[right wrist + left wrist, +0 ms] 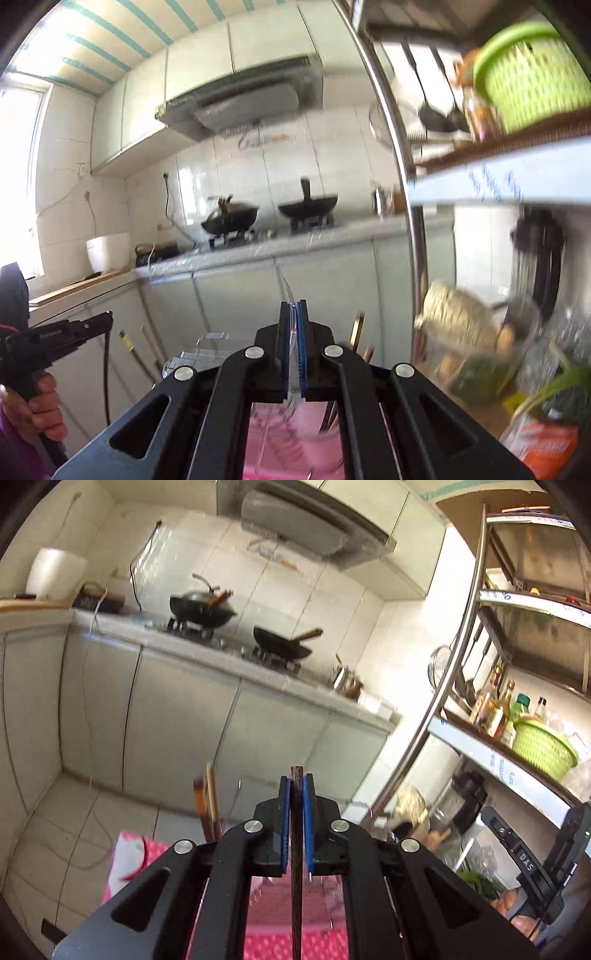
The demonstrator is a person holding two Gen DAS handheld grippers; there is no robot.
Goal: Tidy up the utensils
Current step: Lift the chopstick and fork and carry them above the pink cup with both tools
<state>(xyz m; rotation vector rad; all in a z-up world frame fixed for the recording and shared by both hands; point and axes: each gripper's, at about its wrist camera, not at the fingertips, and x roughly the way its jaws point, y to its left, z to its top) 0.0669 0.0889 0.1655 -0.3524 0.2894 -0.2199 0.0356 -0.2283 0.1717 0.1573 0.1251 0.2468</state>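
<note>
Nearest the left lens, I am seeing my left gripper (pixel 297 786) clamping a dark thin stick, likely a chopstick (pixel 296 886), between its blue pads (pixel 284 812). That stick is running straight down the middle of the view, its tip just poking past the pads. Behind and to the left, more chopsticks (pixel 208 801) are standing upright, base hidden by the gripper frame. Pink cloth (pixel 129 853) is lying below them.

My right gripper (pixel 293 314) is pinching a clear plastic piece (pixel 293 328), edge-on between the pads; I cannot tell what utensil it is. Brown and brass-tipped sticks (pixel 356 332) are standing just right of it, and a clear ridged item (pixel 192 358) is sitting to the left, blurred.

Both views are looking out near level across the kitchen. Two woks (pixel 203 609) (pixel 282 644) are sitting on the far stove, under a hood (pixel 306 520). A white pot (pixel 107 251) is standing at the left end of the counter. On the right, a metal rack (pixel 458 672) is holding a green basket (pixel 543 746) and bottles (pixel 498 705).

At the left edge of the right view, a hand (pixel 40 410) is gripping the other gripper's handle. At the lower right of the left view, fingers (pixel 513 904) are showing on a black handle. Much of the right view is motion-blurred.
</note>
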